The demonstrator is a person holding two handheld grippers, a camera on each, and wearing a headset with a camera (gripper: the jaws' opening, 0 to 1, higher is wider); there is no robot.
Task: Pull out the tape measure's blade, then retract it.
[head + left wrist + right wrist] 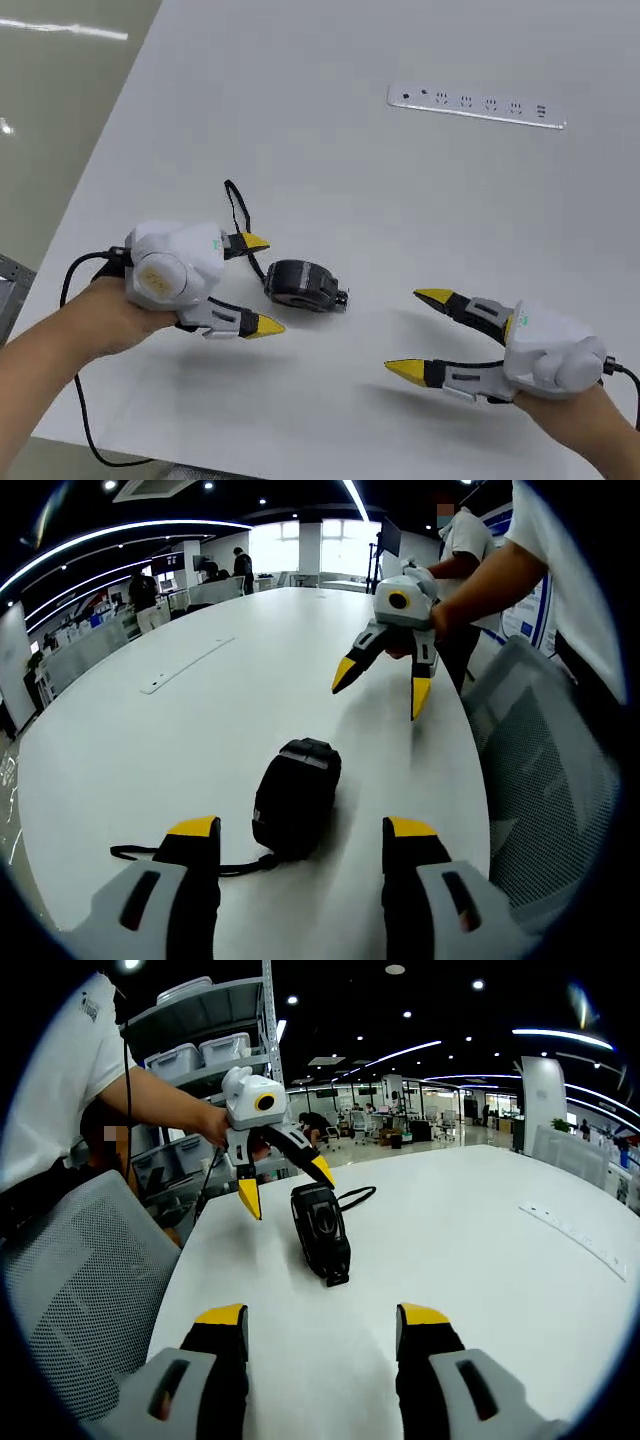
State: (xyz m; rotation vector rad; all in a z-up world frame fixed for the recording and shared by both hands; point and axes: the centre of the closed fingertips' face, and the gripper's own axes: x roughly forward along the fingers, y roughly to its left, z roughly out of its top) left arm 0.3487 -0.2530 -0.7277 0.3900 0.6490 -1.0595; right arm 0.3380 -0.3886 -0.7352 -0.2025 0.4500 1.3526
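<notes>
Tape measure, black and round-cased (303,284), is found on the near part of a white, matt tabletop (330,150), with its blade tip tucked at the case mouth on the 3 o'clock side in the head view. At its 9 o'clock the left gripper (268,283), white with yellow-tipped black jaws, is spread wide and empty, its jaw tips just beside the case and apart from it. At the case's 4 o'clock, well apart, the right gripper (410,331) is likewise spread wide with nothing in it. A thin black strap loop (238,215) is trailed from the case toward 11 o'clock. Far off at 1 o'clock a long white power strip (476,105) is laid flat. Grey-green floor (60,120) is seen past the table edge at 10 o'clock.

The room is added by the gripper views: an open office under curved ceiling light strips (400,1053). A grey mesh chair (545,770) is shown at 3 o'clock in the left gripper view. Metal shelving with pale storage boxes (205,1055) is shown at 11 o'clock in the right gripper view.
</notes>
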